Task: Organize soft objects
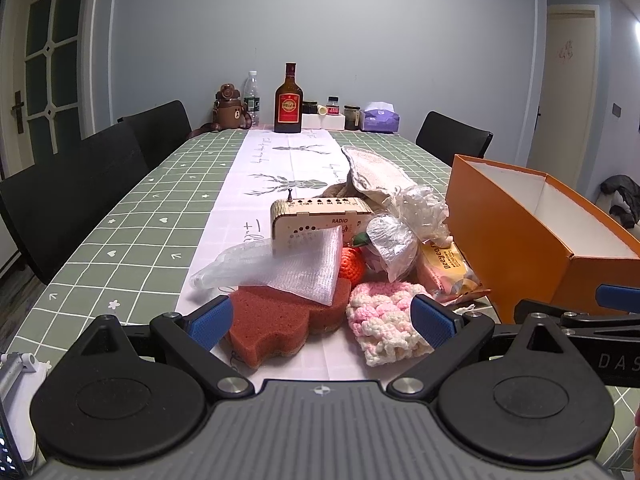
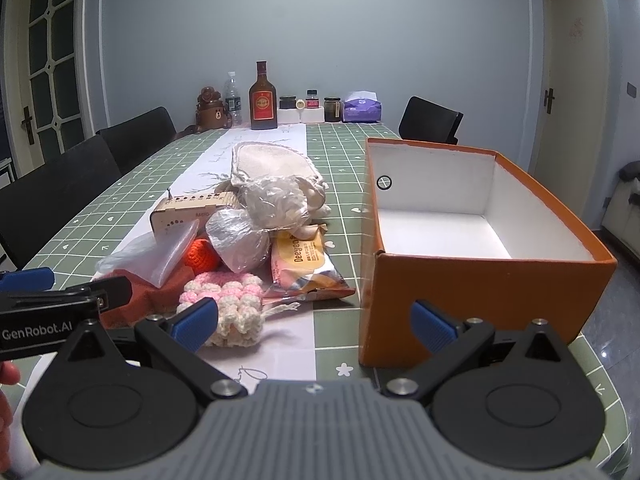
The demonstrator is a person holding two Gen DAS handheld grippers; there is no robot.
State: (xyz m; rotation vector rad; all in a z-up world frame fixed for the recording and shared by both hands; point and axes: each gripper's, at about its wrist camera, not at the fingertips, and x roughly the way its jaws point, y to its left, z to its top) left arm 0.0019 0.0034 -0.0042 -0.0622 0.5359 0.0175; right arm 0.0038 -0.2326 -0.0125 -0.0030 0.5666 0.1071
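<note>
Both your claws are spread wide and hold nothing. Your left claw [image 1: 322, 316] frames a red-brown sponge [image 1: 280, 318] and a pink-and-white crocheted piece [image 1: 384, 318] at the near edge of a pile on the table [image 1: 120, 220] — your right claw [image 2: 314, 320] hangs just before an open orange box [image 2: 480, 280], beside the pile — a brown bottle [image 1: 287, 100] stands far back

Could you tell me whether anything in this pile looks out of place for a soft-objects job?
Yes: a rigid wooden radio sits in the middle of the pile, partly covered by white mesh foam, among sponges and knitted pieces. The orange box is empty.
</note>
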